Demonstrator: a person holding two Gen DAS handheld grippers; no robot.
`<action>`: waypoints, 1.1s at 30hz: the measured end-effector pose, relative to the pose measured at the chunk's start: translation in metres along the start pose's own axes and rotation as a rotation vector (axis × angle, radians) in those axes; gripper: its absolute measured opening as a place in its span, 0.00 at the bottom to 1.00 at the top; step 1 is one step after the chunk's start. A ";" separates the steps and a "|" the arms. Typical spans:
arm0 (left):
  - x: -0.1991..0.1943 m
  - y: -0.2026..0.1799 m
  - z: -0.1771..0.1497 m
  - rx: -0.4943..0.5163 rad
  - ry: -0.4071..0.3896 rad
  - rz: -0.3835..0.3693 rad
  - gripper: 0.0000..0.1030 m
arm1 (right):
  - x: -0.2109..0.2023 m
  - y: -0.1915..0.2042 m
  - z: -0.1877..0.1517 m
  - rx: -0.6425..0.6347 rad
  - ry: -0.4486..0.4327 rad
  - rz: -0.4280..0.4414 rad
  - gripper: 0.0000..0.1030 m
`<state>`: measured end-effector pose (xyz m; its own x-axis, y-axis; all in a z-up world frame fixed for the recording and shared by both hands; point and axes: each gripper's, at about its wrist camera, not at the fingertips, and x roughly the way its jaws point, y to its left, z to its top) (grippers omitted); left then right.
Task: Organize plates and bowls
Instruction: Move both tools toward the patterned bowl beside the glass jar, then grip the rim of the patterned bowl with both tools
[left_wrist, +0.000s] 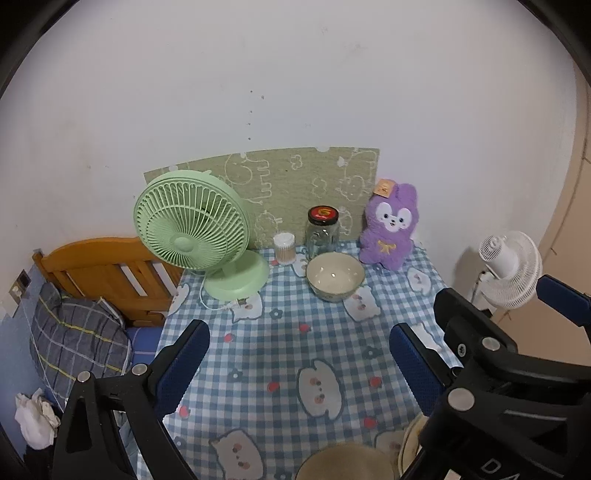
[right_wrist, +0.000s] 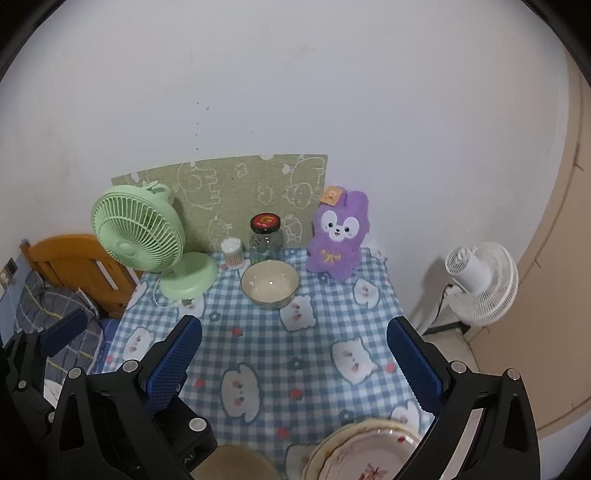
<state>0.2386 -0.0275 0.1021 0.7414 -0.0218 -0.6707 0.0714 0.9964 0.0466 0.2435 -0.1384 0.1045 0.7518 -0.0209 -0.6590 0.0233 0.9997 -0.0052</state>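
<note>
A cream bowl (left_wrist: 335, 276) stands upright on the blue checked tablecloth near the back, in front of a glass jar; it also shows in the right wrist view (right_wrist: 270, 283). A floral plate (right_wrist: 365, 452) lies at the front right edge, seen as a sliver in the left wrist view (left_wrist: 408, 443). A tan bowl (left_wrist: 345, 463) sits at the front edge, also in the right wrist view (right_wrist: 236, 464). My left gripper (left_wrist: 299, 363) is open and empty above the table's front. My right gripper (right_wrist: 295, 363) is open and empty, just behind the plate.
A green desk fan (left_wrist: 195, 225) stands back left with its cord on the cloth. A cotton-swab tub (left_wrist: 284, 248), a black-lidded glass jar (left_wrist: 322, 230) and a purple plush toy (left_wrist: 389, 225) line the back. A white fan (right_wrist: 480, 284) stands right of the table, a wooden bed frame (left_wrist: 107, 269) left.
</note>
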 end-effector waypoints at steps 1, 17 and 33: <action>0.004 -0.002 0.002 -0.006 0.003 0.002 0.96 | 0.004 -0.002 0.002 -0.007 0.002 0.005 0.99; 0.086 -0.029 0.030 -0.094 0.054 0.072 0.95 | 0.103 -0.024 0.039 -0.100 0.044 0.061 0.99; 0.160 -0.040 0.050 -0.137 0.093 0.119 0.95 | 0.193 -0.027 0.061 -0.122 0.090 0.133 0.99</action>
<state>0.3875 -0.0753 0.0303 0.6737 0.0984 -0.7324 -0.1092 0.9935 0.0331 0.4280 -0.1702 0.0238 0.6807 0.1067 -0.7248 -0.1563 0.9877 -0.0014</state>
